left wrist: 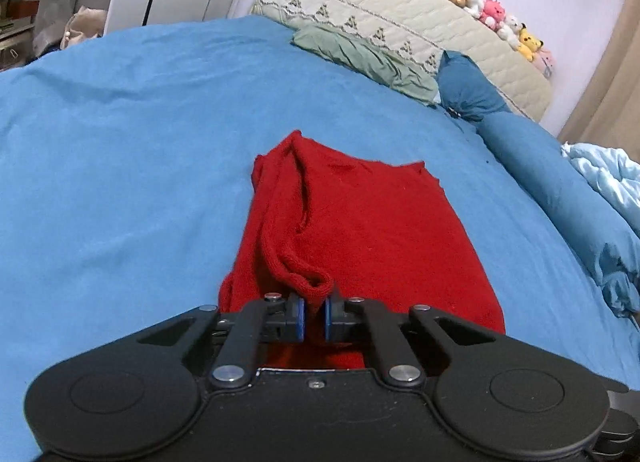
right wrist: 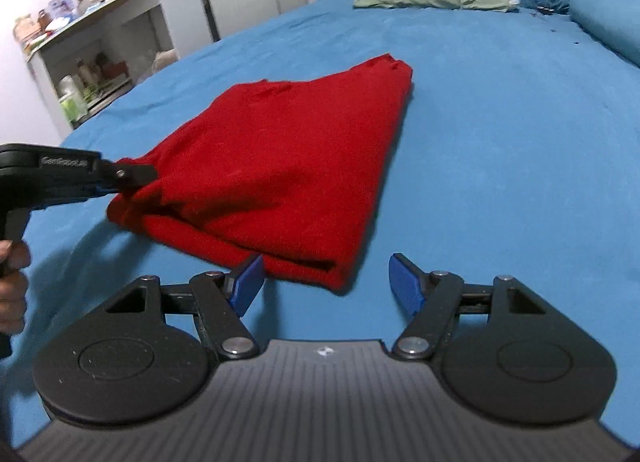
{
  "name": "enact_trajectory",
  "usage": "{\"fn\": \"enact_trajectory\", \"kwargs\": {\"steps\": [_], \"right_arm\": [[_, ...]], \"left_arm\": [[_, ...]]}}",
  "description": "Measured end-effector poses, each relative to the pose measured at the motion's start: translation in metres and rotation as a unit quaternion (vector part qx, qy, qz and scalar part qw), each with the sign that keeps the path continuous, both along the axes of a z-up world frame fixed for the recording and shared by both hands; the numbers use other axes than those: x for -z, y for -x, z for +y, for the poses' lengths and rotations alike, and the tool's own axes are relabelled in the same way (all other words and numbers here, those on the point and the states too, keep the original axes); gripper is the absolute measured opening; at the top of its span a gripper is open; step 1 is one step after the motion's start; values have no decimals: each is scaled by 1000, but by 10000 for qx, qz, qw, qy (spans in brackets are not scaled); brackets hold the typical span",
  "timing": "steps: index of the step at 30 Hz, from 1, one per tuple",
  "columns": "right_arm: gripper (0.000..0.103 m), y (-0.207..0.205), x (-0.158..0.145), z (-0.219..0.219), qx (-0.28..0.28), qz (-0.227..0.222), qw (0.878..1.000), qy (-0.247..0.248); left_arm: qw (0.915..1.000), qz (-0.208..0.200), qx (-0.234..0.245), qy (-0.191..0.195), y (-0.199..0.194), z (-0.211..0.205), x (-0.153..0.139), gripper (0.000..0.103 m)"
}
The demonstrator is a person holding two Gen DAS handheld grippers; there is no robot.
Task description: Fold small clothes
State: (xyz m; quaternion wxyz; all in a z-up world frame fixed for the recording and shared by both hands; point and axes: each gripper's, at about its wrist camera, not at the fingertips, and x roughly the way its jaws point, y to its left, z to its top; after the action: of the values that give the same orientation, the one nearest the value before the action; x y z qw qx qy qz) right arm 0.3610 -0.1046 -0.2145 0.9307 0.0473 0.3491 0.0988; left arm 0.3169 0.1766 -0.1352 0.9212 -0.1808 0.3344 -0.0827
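Observation:
A red knit garment point(left wrist: 352, 229) lies partly folded on the blue bed sheet point(left wrist: 120, 149). My left gripper point(left wrist: 314, 316) is shut on a rolled cuff or hem of the garment at its near edge and lifts it slightly. In the right wrist view the garment point(right wrist: 280, 165) lies in front, with the left gripper point(right wrist: 132, 177) pinching its left corner. My right gripper point(right wrist: 326, 282) is open and empty, just above the sheet, with the garment's near folded corner between and just beyond its blue pads point(right wrist: 248, 282).
Green pillow point(left wrist: 360, 57), dark blue pillow point(left wrist: 472, 89) and quilted headboard point(left wrist: 400, 9) with plush toys point(left wrist: 500, 17) at the far end. Light blue duvet point(left wrist: 604, 173) at right. White shelf with bottles point(right wrist: 88, 61) beside the bed at left.

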Motion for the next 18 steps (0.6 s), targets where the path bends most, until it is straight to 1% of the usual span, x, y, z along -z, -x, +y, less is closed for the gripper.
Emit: {"fn": "enact_trajectory", "kwargs": {"steps": [2,4,6,8,13,15,16,17,18], "right_arm": [[84,-6,1,4,144,-99,9998,-72],[85,-10,4,7,198,-101,9997,-26],[85,-15,13,14,181,-28,9996,217],[85,-14,17,20,151,-130,9990,402],[85,-10,17,27,125,-243,9973,679],[84,-10,17,28,154,-293,9966,749],[83,-11,17,26,234,-289,9966,731],[81,-12,15,23,438,-312,9959,724],[77,-12,12,20,733,-364,9938,748]], "left_arm": [[9999,-150,-30,66,4,3,-5,7],[9992,-340,-56,180,7,6,-13,7],[9983,-500,-64,285,8,9,-20,7],[9978,-590,-64,280,7,9,-23,6],[9964,-759,-52,374,7,12,-29,6],[9957,-843,-60,372,8,12,-33,6],[9954,-884,-67,372,9,12,-35,6],[9952,-907,-73,365,11,12,-37,6],[9951,-915,-85,363,12,14,-39,5]]}}
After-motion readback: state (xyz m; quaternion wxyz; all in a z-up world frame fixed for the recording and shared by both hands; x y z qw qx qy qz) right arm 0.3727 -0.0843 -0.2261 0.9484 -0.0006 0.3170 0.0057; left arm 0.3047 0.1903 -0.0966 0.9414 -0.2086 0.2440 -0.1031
